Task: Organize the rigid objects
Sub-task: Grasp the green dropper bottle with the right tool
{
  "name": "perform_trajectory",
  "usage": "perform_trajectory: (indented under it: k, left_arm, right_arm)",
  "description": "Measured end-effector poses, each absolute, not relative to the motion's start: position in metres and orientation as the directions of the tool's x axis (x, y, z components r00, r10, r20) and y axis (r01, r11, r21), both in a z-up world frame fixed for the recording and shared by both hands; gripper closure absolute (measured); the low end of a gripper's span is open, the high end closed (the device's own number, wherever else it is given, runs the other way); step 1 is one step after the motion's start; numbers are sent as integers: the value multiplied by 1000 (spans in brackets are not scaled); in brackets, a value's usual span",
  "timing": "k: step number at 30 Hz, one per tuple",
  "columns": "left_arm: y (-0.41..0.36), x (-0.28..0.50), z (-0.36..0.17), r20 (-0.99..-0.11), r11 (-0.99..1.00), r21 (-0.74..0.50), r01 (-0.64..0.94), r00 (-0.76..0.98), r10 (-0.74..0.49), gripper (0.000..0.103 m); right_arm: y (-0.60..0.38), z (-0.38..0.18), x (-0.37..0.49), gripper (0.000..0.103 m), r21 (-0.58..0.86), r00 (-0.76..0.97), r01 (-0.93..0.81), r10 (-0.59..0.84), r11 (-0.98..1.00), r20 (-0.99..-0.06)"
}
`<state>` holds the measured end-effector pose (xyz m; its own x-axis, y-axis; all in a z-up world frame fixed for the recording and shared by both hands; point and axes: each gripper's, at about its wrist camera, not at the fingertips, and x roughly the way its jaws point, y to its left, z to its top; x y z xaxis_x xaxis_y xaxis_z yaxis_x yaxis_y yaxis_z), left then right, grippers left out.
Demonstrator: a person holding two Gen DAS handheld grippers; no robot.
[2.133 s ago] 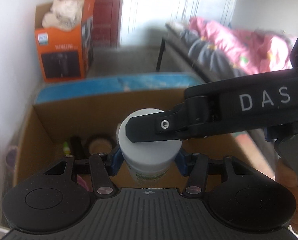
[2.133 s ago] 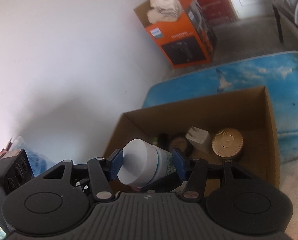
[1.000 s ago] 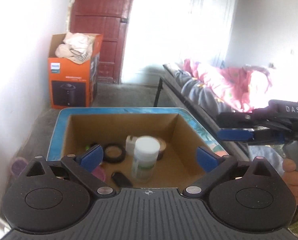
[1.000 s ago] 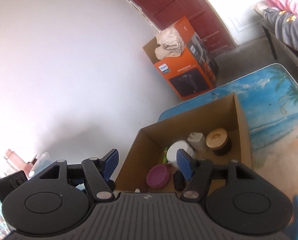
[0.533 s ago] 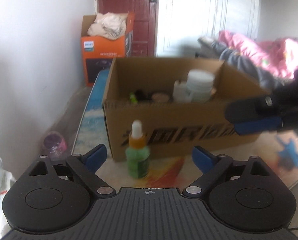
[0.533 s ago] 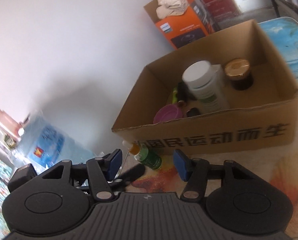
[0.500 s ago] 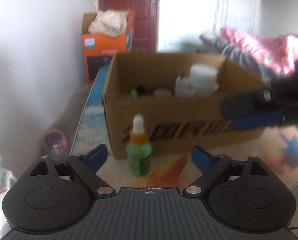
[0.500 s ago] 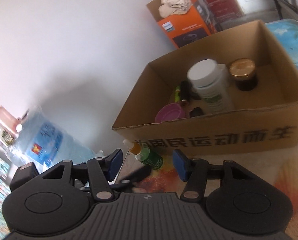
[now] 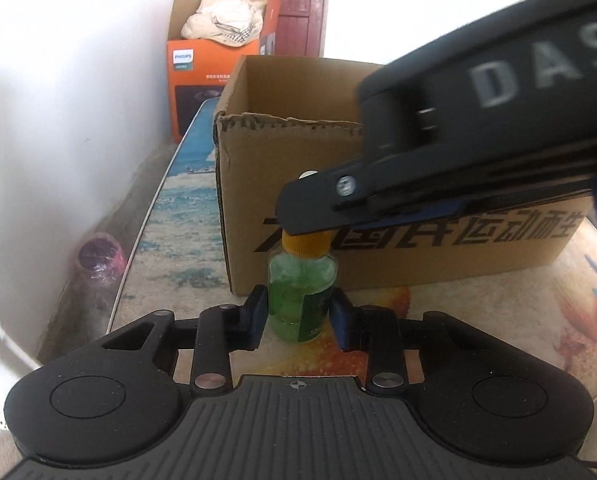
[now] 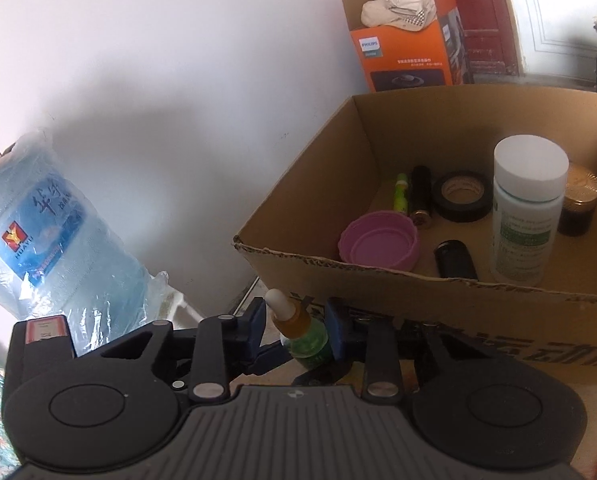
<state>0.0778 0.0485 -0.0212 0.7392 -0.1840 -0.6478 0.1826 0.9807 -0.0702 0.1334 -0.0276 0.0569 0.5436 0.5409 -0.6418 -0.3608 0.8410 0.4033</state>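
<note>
Small clear glass bottle (image 9: 301,300) of green liquid, ribbed orange collar and white dropper, stands upright on the printed mat (image 9: 178,216) just before the corrugated box (image 9: 258,184). Left gripper (image 9: 298,318) has just been closing; its pads pinch the bottle's body. Right gripper (image 10: 296,322), also just closing, brackets the neck; contact unclear. White wall (image 10: 158,60); orange carton (image 10: 402,52) behind.

Left wrist view is set low and close, faced across the mat at the cardboard box (image 9: 398,216) side. Right wrist view is set higher, angled down into the box (image 10: 438,280). Green dropper bottle (image 9: 301,300) (image 10: 304,334), box and orange carton (image 9: 202,80) (image 10: 406,52) are shared.
</note>
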Motion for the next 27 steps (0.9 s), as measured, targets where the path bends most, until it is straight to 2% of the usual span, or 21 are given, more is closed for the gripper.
perform_trajectory:
  k: [8, 11, 17, 27]
  left_arm:
    - [33, 66, -22, -646, 960, -96, 262, 717, -260, 71]
    - [24, 61, -21, -649, 949, -119, 293, 700, -298, 71]
    - [-1, 51, -21, -648, 924, -140, 357, 673, -358, 71]
    - [-31, 53, -32, -646, 902, -52, 428, 675, -357, 70]
  right_arm:
    - [-42, 58, 122, 69, 389, 560, -333, 512, 859, -651]
    - [-53, 57, 114, 76, 401, 563, -313, 508, 861, -652]
    - [-79, 58, 93, 78, 381, 600, -269, 464, 884, -652]
    - [-107, 56, 82, 78, 398, 624, -225, 446, 889, -641]
